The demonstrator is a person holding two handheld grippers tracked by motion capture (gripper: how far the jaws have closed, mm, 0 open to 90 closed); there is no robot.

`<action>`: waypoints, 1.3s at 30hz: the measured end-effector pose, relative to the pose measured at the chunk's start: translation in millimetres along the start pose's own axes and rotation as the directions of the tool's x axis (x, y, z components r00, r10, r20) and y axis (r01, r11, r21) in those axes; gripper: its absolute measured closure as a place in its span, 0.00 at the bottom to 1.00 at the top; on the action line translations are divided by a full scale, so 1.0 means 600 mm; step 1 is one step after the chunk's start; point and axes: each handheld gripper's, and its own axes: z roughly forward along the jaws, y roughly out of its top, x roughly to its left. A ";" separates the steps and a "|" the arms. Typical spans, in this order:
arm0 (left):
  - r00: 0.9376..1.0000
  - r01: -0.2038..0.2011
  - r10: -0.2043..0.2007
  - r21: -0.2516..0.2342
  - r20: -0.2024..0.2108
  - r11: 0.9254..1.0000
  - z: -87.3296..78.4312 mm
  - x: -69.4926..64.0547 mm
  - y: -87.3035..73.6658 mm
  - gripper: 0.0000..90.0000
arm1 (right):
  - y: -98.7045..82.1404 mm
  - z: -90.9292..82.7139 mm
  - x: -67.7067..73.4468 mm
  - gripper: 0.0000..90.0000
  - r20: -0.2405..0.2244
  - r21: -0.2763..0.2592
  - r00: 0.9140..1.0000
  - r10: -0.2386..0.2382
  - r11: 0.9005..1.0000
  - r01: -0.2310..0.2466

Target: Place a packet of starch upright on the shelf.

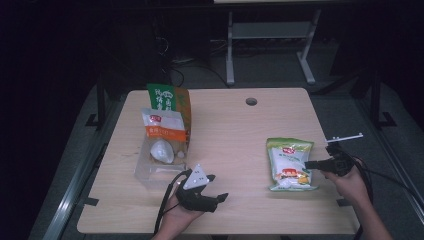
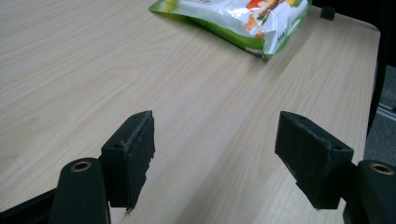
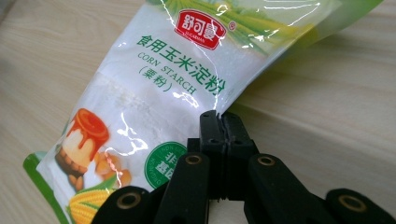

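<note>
dark room surrounds a light wood surface (image 1: 225, 135) with a round cable hole (image 1: 251, 101) near its far edge. metal frame legs (image 1: 230, 55) stand on the floor beyond that edge.

right gripper (image 3: 220, 122): jaws fully closed, pads pressed together on the edge of the corn starch bag (image 3: 154, 88). the bag lies flat near the right edge of the surface, printed face up. in the high view the right gripper (image 1: 311, 164) meets the bag (image 1: 291, 164) at its right side.

left gripper (image 1: 216, 187): jaws open, nothing between them, positioned near the near edge of the surface. in the left gripper view its two pads (image 2: 135, 149) stand well apart above bare wood, with the bag (image 2: 243, 18) farther off.

toward the far left corner stands a clear container (image 1: 161, 160) holding an orange-and-white pouch (image 1: 162, 131), with a green-and-orange bag (image 1: 170, 102) upright behind it. these items are well apart from the corn starch bag; bare wood lies between the two groups.
</note>
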 end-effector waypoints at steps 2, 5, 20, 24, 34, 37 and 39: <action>1.000 -0.003 0.003 0.003 0.000 1.000 0.001 0.000 0.000 0.31 | -0.004 0.001 0.006 0.99 -0.013 0.004 1.000 0.006 1.000 -0.006; 1.000 -0.003 0.003 0.004 -0.001 1.000 0.002 -0.001 0.001 0.31 | -0.009 0.004 0.014 0.99 -0.052 0.008 0.999 -0.001 1.000 0.001; 1.000 0.011 -0.011 0.002 0.019 1.000 0.007 0.000 0.002 0.31 | 0.008 0.030 -0.006 0.84 -0.146 0.002 0.989 0.025 1.000 -0.025; 0.999 0.021 -0.022 0.006 0.042 1.000 0.015 -0.002 0.004 0.32 | 0.008 0.032 0.002 0.98 -0.166 0.014 0.986 0.019 1.000 -0.016; 0.998 0.024 -0.026 0.035 0.057 0.999 0.033 0.000 0.008 0.29 | 0.005 0.016 0.042 1.00 -0.129 -0.034 0.989 -0.069 0.997 0.065; 0.997 0.038 -0.039 0.024 0.060 0.999 0.036 0.004 0.013 0.29 | 0.009 0.005 0.058 1.00 -0.138 -0.073 0.986 -0.097 0.994 0.088; 0.997 0.045 -0.046 0.018 0.068 0.999 0.040 0.005 0.017 0.29 | 0.013 -0.003 0.067 1.00 -0.146 -0.096 0.982 -0.123 0.989 0.110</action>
